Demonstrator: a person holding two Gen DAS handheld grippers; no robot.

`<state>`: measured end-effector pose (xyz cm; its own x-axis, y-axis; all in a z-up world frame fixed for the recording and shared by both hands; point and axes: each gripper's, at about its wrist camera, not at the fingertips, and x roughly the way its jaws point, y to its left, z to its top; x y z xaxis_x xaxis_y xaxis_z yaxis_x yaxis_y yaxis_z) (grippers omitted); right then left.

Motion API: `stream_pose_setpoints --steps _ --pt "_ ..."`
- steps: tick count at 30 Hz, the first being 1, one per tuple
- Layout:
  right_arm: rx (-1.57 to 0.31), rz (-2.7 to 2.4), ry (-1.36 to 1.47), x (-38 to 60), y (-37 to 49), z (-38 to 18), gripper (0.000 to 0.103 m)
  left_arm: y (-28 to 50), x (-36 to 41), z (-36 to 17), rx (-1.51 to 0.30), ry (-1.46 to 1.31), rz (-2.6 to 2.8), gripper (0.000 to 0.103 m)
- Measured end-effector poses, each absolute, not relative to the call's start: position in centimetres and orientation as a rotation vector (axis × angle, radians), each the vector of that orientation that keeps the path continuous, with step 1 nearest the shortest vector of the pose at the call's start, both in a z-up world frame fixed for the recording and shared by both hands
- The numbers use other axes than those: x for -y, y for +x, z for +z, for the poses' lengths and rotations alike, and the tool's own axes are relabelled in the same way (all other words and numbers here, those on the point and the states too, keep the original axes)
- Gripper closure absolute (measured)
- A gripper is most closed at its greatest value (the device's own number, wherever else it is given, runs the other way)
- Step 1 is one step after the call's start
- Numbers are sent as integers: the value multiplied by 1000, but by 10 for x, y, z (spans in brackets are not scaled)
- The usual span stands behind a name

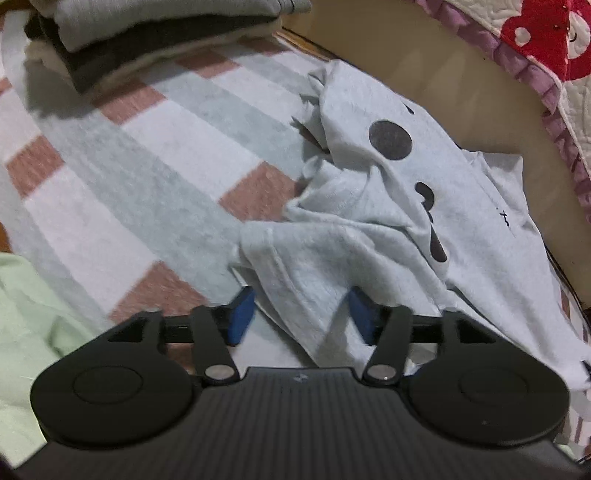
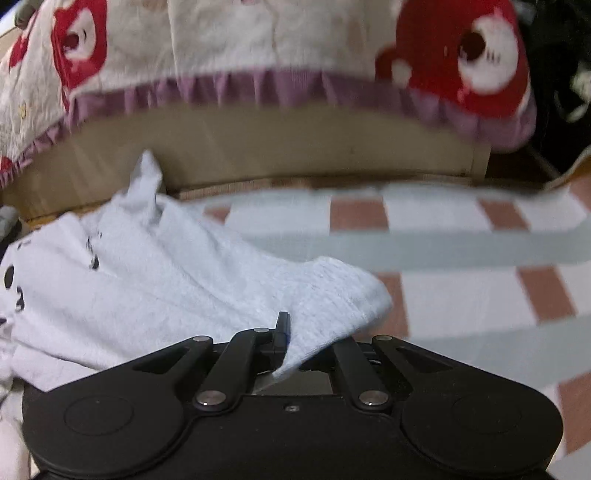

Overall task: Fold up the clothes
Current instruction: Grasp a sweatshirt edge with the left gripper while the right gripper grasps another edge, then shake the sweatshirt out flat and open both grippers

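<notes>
**Observer:** Two grippers, one garment. Left gripper (image 1: 301,314) stands with its blue pads (image 1: 242,314) apart, jaws wide. A fold of the pale grey shirt (image 1: 388,206) runs down between the pads, but neither pad presses on it.

**Recorder:** Where does the rest of it lie?

**Observer:** Crumpled ahead of that gripper and to its right, on the checked blanket (image 1: 147,155) of white, grey-green and brick squares. Black print on the cloth: a round spot, some curved marks. Its far edge reaches the tan board (image 1: 424,74) behind the blanket.

**Recorder:** Right side?

**Observer:** Right gripper (image 2: 295,343) is closed, pinching a corner of the same shirt (image 2: 166,280). The cloth comes out of the jaws and spreads left and away; one black finger (image 2: 282,330) shows against it, the other is covered by fabric. View is blurred.

**Recorder:** Surroundings?

**Observer:** Folded pile (image 1: 147,33) of grey and dark clothes at the far left of the blanket, well apart from the shirt. Pale green cloth (image 1: 26,314) near the left gripper's left side. Quilt (image 2: 258,48) with red bear motifs and a purple frill hangs over the board.
</notes>
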<state>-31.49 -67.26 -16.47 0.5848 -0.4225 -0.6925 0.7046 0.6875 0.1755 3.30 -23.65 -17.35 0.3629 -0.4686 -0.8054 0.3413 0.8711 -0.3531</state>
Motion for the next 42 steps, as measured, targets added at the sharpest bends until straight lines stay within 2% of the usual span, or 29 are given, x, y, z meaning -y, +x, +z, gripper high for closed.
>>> stream_pose_setpoints --steps 5,7,8,9,10,12,16,21,24,26,29,34,36,39,40,42 --pt "-661 -670 493 682 -314 -176 100 42 249 -189 -1091 -160 -469 29" --pt "-640 -646 489 684 -311 -175 100 42 259 -190 -1032 -110 -483 31" --pt "-634 -634 484 684 -309 -174 100 41 265 -190 -1007 -57 -496 42" --pt "-626 -619 480 684 -308 -174 100 39 271 -189 -981 -4 -508 59" --pt "-622 -606 478 683 -306 -175 100 38 277 -186 -960 42 -522 89" --pt "-632 -589 457 685 -295 -174 100 34 284 -169 -907 113 -544 91" --pt "-611 -547 382 687 -276 -140 100 28 275 -99 -736 162 -541 93" --pt "-502 -460 305 669 -283 -39 100 17 223 5 -564 81 -513 94" --pt "-455 -366 289 641 -307 5 101 -16 183 57 -506 63 -474 94" --pt "-489 -322 319 616 -327 3 101 -42 150 73 -531 44 -436 94" --pt "-556 -259 367 580 -355 -7 101 -74 122 43 -652 124 -354 93" --pt "-920 -317 455 547 -359 -119 100 -71 100 -57 -1003 107 -293 93" --pt "-965 -325 490 550 -361 -134 99 -70 94 -67 -1047 98 -283 91" --pt "-944 -306 520 559 -363 -120 88 -72 89 -61 -1040 113 -282 88" --pt "-933 -297 520 562 -363 -112 82 -73 89 -55 -1024 119 -283 87" --pt "-903 -271 491 565 -360 -90 73 -76 85 -38 -981 116 -291 82"
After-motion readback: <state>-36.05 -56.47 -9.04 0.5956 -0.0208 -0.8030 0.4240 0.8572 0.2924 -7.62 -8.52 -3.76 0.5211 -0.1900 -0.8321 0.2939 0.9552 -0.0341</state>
